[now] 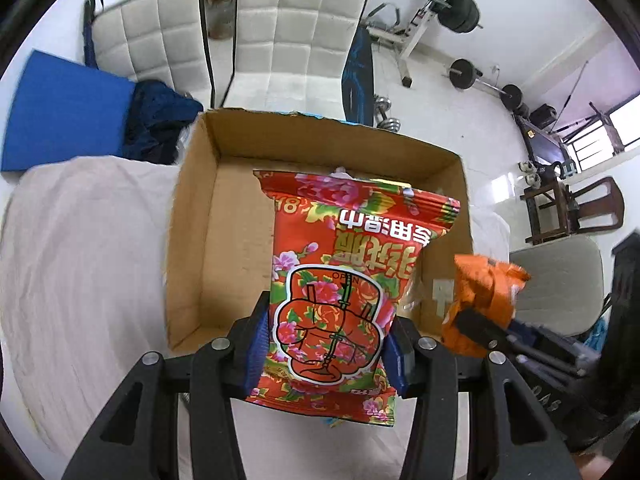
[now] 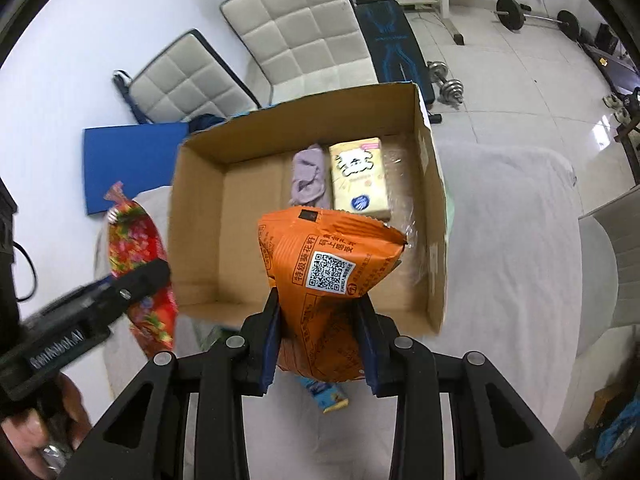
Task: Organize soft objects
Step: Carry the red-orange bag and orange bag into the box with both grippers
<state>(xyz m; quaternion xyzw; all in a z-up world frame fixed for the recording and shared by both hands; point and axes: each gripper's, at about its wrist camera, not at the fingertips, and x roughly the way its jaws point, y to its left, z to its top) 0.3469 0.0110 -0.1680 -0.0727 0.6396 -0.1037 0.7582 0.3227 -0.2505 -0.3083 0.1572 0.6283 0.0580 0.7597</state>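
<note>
My left gripper [image 1: 326,340] is shut on a red flowered wet-wipe pack [image 1: 348,272] and holds it over the near edge of an open cardboard box [image 1: 192,240]. My right gripper [image 2: 318,332] is shut on an orange snack bag [image 2: 328,276] and holds it above the box's near wall [image 2: 304,312]. Inside the box lie a lilac cloth [image 2: 308,180] and a yellow tissue pack [image 2: 360,176]. The orange bag [image 1: 484,300] shows at the right of the left wrist view, and the red pack [image 2: 140,264] at the left of the right wrist view.
The box stands on a table under a pale cloth [image 1: 80,260]. A small blue packet [image 2: 326,394] lies on the cloth below the orange bag. Two white padded chairs [image 1: 296,32] stand behind the table. A blue mat [image 1: 64,112] and dark clothing [image 1: 160,120] lie at the back left.
</note>
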